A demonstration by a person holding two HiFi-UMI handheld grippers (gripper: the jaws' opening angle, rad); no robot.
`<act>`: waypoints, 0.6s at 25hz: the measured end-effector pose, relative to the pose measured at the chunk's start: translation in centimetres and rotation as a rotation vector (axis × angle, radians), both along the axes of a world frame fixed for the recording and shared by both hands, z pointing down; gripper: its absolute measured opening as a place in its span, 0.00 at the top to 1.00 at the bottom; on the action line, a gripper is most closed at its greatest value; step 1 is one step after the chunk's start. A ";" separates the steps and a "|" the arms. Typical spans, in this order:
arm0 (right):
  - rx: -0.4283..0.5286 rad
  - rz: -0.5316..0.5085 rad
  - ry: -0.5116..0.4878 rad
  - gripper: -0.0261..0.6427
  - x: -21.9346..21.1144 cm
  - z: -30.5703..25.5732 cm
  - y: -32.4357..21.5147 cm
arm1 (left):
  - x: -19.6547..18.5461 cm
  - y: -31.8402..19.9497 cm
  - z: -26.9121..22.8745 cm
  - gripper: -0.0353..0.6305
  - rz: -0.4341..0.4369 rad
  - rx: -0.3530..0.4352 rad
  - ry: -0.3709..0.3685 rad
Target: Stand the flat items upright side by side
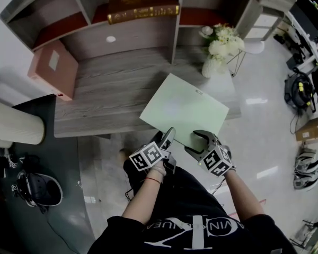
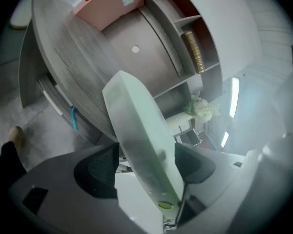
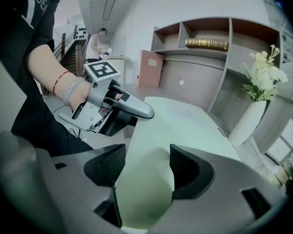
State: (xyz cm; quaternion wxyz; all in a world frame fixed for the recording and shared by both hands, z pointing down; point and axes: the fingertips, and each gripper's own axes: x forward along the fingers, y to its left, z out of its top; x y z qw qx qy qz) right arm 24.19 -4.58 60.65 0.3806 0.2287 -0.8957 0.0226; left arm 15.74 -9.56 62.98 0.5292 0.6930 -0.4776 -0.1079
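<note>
At the desk's near right corner, pale green board lying flat, jutting past the near edge. Left gripper spread around that jutting edge, not pinching. Right gripper likewise spread, board between the jaws.

1. Pale green folder: thin, plain and rectangular, it lies flat and askew on the grey desk, near corner overhanging the front edge.
2. Brown gilt-edged book: lies flat in the shelf.
</note>
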 end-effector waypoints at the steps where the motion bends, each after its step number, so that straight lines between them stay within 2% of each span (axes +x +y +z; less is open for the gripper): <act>1: 0.000 0.006 0.001 0.52 0.4 0.0 0.0 | 0.5 -0.1 0.3 0.44 -0.004 -0.009 0.036; 5: -0.004 0.030 0.009 0.53 1.9 0.1 0.1 | 1.4 -0.3 0.7 0.44 -0.060 -0.029 0.155; 11: -0.014 0.079 0.026 0.53 4.5 0.2 -0.3 | 1.6 -1.3 1.2 0.44 -0.127 -0.005 0.293; 15: -0.013 0.094 0.028 0.53 4.9 0.2 -0.4 | 1.8 -1.7 1.6 0.45 -0.151 -0.016 0.347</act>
